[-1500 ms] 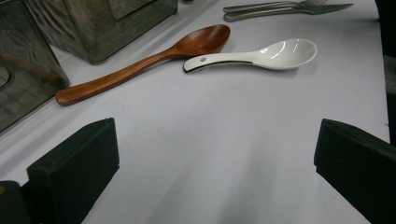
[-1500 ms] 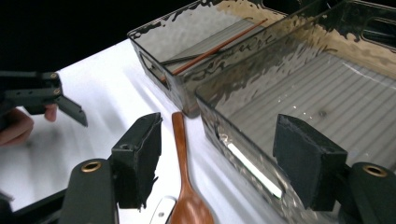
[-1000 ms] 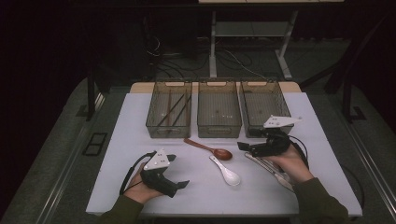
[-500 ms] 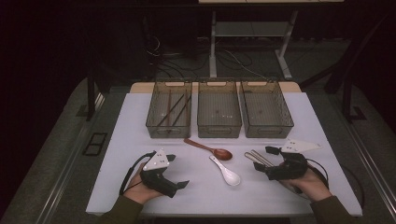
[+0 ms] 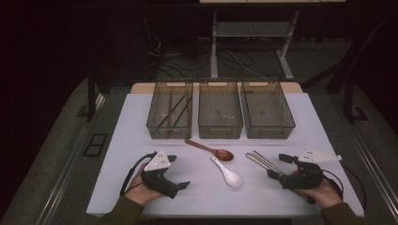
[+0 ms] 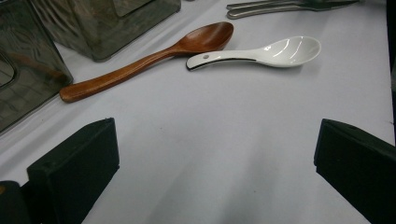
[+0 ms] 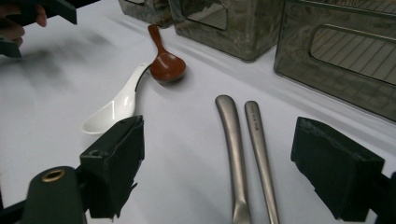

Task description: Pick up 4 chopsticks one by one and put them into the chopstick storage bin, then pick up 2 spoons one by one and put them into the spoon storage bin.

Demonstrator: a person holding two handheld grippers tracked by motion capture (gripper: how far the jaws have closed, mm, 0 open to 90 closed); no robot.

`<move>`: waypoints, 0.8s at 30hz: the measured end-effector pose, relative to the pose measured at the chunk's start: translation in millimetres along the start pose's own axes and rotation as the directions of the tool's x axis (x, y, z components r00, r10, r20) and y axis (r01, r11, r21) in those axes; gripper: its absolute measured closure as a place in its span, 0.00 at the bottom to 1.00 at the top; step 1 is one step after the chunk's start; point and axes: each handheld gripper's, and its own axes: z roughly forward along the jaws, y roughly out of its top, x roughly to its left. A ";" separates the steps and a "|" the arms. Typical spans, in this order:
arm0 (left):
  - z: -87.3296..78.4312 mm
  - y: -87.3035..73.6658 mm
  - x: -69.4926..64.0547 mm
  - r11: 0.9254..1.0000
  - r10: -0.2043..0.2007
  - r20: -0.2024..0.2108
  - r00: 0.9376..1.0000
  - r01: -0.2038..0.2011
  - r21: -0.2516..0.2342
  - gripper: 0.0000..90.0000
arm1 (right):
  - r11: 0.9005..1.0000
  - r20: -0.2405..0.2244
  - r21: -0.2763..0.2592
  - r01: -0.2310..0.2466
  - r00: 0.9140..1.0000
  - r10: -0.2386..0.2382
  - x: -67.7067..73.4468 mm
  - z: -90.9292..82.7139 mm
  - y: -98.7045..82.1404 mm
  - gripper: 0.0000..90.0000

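Two metal utensil handles [image 7: 236, 144] lie side by side on the white table [image 5: 300, 117]. My right gripper [image 7: 224, 172] is low over them and open; its jaws have just been opening, and the handles lie between them untouched. From above, the right gripper [image 5: 278, 166] sits at the near end of the metal utensils [image 5: 260, 161]. A brown wooden spoon [image 5: 209, 148] and a white ceramic spoon [image 5: 227, 172] lie mid-table. My left gripper [image 5: 180, 172] rests at the front left, open, with nothing between its jaws [image 6: 215, 177]; the wooden spoon [image 6: 154, 56] and white spoon [image 6: 266, 50] lie ahead of it.
Three clear bins stand in a row at the back: the left bin [image 5: 159, 126] holds dark chopsticks [image 5: 174, 111]; the middle bin [image 5: 219, 129] and right bin [image 5: 270, 129] follow. The table's front edge runs just behind both hands.
My right gripper has come away from the right bin, toward the front and down, to the metal utensils. The left gripper has stayed put.
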 end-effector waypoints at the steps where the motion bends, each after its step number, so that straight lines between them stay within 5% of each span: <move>1: -0.1 0.5 0.2 1.000 0.001 0.000 1.000 -0.001 0.000 0.00 | 1.000 0.002 0.001 -0.003 1.000 0.003 -0.6 0.2 -0.4 0.19; 13: -0.6 8.5 2.1 1.000 0.007 0.001 1.000 -0.007 -0.001 0.05 | 1.000 0.005 -0.003 -0.008 1.000 0.008 -2.0 0.0 0.5 0.19; 24: 19.4 27.7 1.8 1.000 0.028 0.007 1.000 -0.028 0.011 0.41 | 1.000 0.003 0.004 -0.018 1.000 0.018 -1.7 1.0 0.2 0.19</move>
